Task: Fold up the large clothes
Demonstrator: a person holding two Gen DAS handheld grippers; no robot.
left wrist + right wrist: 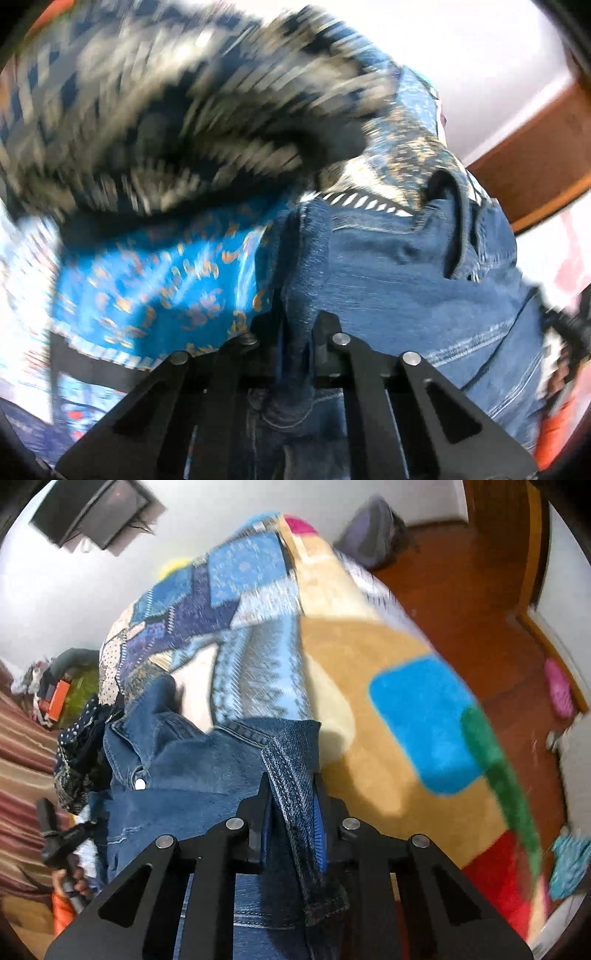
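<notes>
We find the denim garment (192, 775) lying on the patchwork bedspread (258, 602), bunched, with a metal snap button showing near its collar. Both tongs are clamped on it: the left gripper (299, 332) pinches a thick fold of denim, and the right gripper (291, 794) pinches a stitched hem band between its pads. Just beyond the denim, in the left view, lie a bright blue printed cloth (155, 280) and a blurred dark patterned fabric (147, 110). Further out, past the bedspread's edge, a wooden floor (461, 572) is visible. We judge the denim heavy and fairly stiff for cloth, unlikely to slip, but prone to sag under its own weight. Seams and hems offer the firmest hold; both grips sit at such edges.
</notes>
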